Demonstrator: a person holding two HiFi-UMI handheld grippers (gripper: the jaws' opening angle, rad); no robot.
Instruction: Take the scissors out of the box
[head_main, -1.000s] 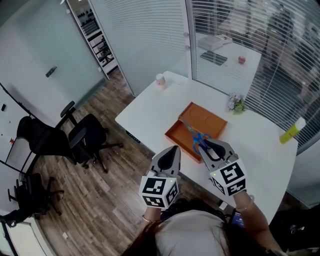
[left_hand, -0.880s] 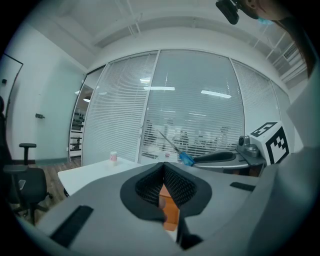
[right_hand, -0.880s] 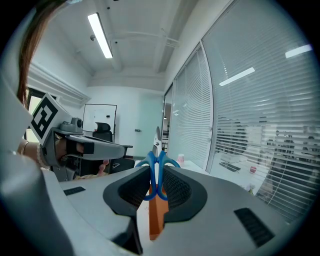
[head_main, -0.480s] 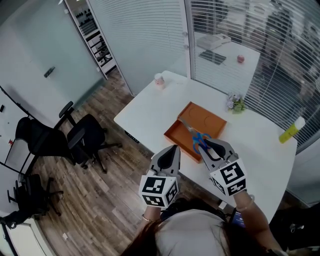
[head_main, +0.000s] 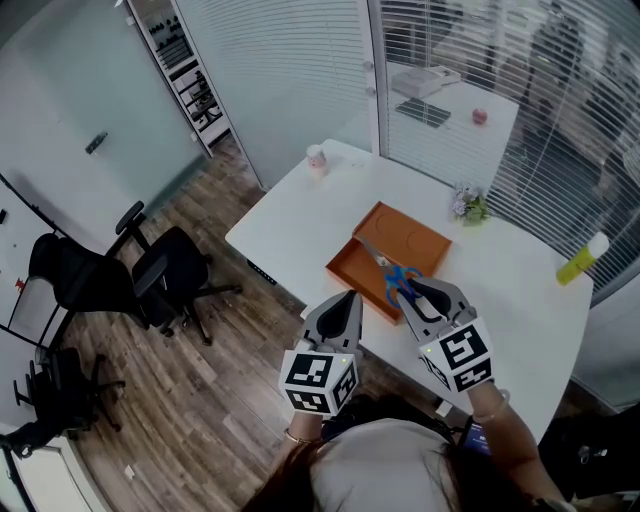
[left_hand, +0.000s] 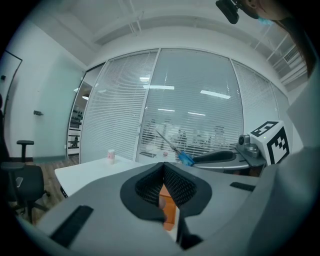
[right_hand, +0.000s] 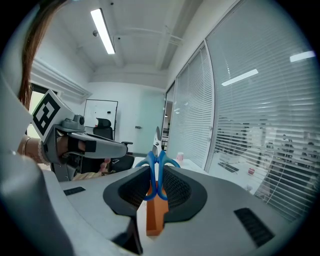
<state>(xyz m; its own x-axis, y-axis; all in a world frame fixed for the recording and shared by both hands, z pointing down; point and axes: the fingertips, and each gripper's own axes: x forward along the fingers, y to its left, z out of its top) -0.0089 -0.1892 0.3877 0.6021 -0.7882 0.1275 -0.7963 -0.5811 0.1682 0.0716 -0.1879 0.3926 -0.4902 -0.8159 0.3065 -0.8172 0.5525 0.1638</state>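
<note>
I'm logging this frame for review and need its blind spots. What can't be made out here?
- Handle loops of the scissors: head view, partly covered by the right tool.
- Near corner of the box: head view, under that tool.
- Whether the scissors clear the box: head view looks down; right gripper view shows only a strip of box.
- Print on the cup: too small, head view.
- Label of the yellow bottle: too small.

In the head view the right gripper (head_main: 422, 294) covers part of the handles of the blue-handled steel scissors (head_main: 390, 272), and the near corner of the shallow orange box (head_main: 405, 238) is hidden under its claw. In the left gripper (left_hand: 163, 172) view, only a sliver of that box shows below the closed claw. The small pale cup (head_main: 317, 158) far beyond both claws is too small to identify.
</note>
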